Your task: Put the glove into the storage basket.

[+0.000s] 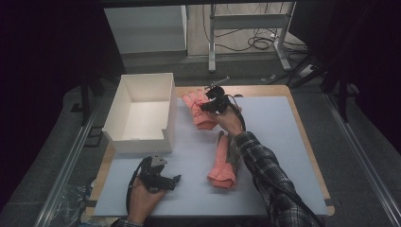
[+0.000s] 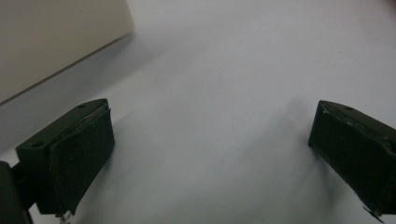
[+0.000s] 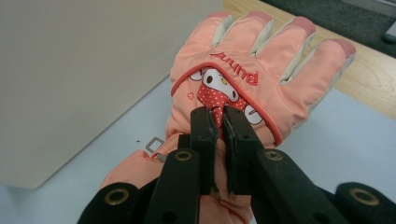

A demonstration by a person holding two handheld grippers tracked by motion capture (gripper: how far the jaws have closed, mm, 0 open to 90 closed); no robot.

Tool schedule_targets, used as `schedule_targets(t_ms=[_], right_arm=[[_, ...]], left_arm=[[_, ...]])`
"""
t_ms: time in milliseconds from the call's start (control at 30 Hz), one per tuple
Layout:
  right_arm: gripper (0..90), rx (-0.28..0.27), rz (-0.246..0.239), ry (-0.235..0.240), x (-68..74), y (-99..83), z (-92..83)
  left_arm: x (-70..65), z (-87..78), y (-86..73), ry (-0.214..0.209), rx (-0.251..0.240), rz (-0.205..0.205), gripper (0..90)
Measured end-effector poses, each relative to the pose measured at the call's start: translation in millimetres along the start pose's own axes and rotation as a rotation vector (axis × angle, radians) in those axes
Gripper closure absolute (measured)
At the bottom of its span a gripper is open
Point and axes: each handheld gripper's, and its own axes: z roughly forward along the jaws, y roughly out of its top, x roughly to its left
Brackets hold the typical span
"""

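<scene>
The word "Bunny" is stitched in red thread on the back of the pink glove (image 3: 243, 88), arching over a cartoon rabbit face, seen upside down in the right gripper view.

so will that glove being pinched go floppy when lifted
Probably: the glove looks padded and soft, and the right tool pinches only a fold of its back, so fingers and cuff should droop. It looks light, and the fabric should hardly slip.

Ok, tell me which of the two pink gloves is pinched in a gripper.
The far glove, lying fingers spread beside the white box. The right gripper is shut on the fabric on its back. The near glove lies untouched by the person's forearm.
</scene>
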Motion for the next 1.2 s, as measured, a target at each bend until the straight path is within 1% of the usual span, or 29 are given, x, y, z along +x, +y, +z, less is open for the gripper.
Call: schedule_targets(t_ms=[33,67,100,233,267,300,433,467,500,533,567,600,700,733,767,800,833,867,900,933,1000,1033,1067,1200], right_arm=[[83.2,-0.007,-0.001,0.002,0.9,0.4,-3.7],[83.2,-0.007,-0.001,0.002,0.9,0.4,-3.7],[83.3,-0.017,0.002,0.006,2.8,0.7,-11.2],[83.4,-0.034,-0.001,0.011,7.4,-1.0,-25.7],[83.4,-0.034,-0.001,0.011,7.4,-1.0,-25.7],[83.5,-0.042,-0.003,0.018,10.4,-3.2,-34.3],[83.5,-0.062,-0.003,0.025,14.8,-8.5,-49.6],[83.5,-0.062,-0.003,0.025,14.8,-8.5,-49.6],[83.5,-0.071,-0.004,0.030,16.5,-12.1,-57.9],[83.5,-0.071,-0.004,0.030,16.5,-12.1,-57.9],[83.5,-0.075,-0.001,0.032,17.4,-14.1,-62.0],[83.5,-0.080,-0.002,0.033,19.1,-18.7,-70.3],[83.5,-0.097,0.001,0.041,21.9,-26.7,-83.6],[83.5,-0.097,0.001,0.041,21.9,-26.7,-83.6],[83.5,-0.109,0.002,0.045,24.6,-32.8,-92.9],[83.5,-0.109,0.002,0.045,24.6,-32.8,-92.9],[83.5,-0.114,0.000,0.047,27.5,-39.4,-102.0],[83.5,-0.114,0.000,0.047,27.5,-39.4,-102.0],[83.5,-0.122,0.000,0.048,30.9,-46.8,-110.4],[83.5,-0.124,-0.005,0.047,32.5,-50.8,-114.4],[83.5,-0.126,-0.003,0.047,35.9,-59.4,-121.6],[83.5,-0.126,-0.003,0.047,35.9,-59.4,-121.6],[83.5,-0.130,-0.003,0.046,39.5,-68.6,-128.7],[83.5,-0.134,-0.006,0.037,48.5,-88.0,-141.3]], left_arm=[[0.0,0.0,0.0,0.000,0.000,0.000,0.3],[0.1,-0.1,0.0,-0.001,0.002,0.001,0.3],[0.1,-0.1,0.1,-0.001,0.002,0.001,0.3],[0.2,-0.1,0.0,0.000,0.002,0.002,0.3],[0.2,-0.1,0.0,0.000,0.002,0.002,0.3],[0.2,-0.1,0.0,0.000,0.002,0.002,0.3],[0.2,-0.1,0.1,0.000,0.002,0.003,0.3],[0.2,-0.1,0.1,0.000,0.002,0.003,0.3],[0.2,-0.1,0.1,0.000,0.003,0.002,0.3],[0.2,-0.1,0.1,0.000,0.003,0.002,0.3],[0.2,-0.1,0.1,0.000,0.003,0.002,0.3],[0.2,-0.1,0.1,0.000,0.003,0.002,0.3],[0.1,-0.2,0.1,0.000,0.003,0.002,0.3],[0.1,-0.2,0.1,0.000,0.003,0.002,0.3],[0.1,-0.2,0.1,0.001,0.004,0.003,0.3],[0.1,-0.2,0.1,0.001,0.004,0.003,0.3],[0.1,-0.3,0.1,0.001,0.004,0.003,0.3],[0.1,-0.3,0.1,0.001,0.004,0.003,0.3],[0.1,-0.3,0.1,0.001,0.004,0.003,0.3],[0.0,-0.2,0.1,0.001,0.003,0.002,0.3],[0.2,-0.2,0.2,0.001,0.003,0.004,0.4],[0.2,-0.2,0.2,0.001,0.003,0.004,0.3],[0.2,-0.2,0.2,0.001,0.003,0.004,0.4],[0.0,0.0,0.1,0.002,0.000,0.000,0.3]])
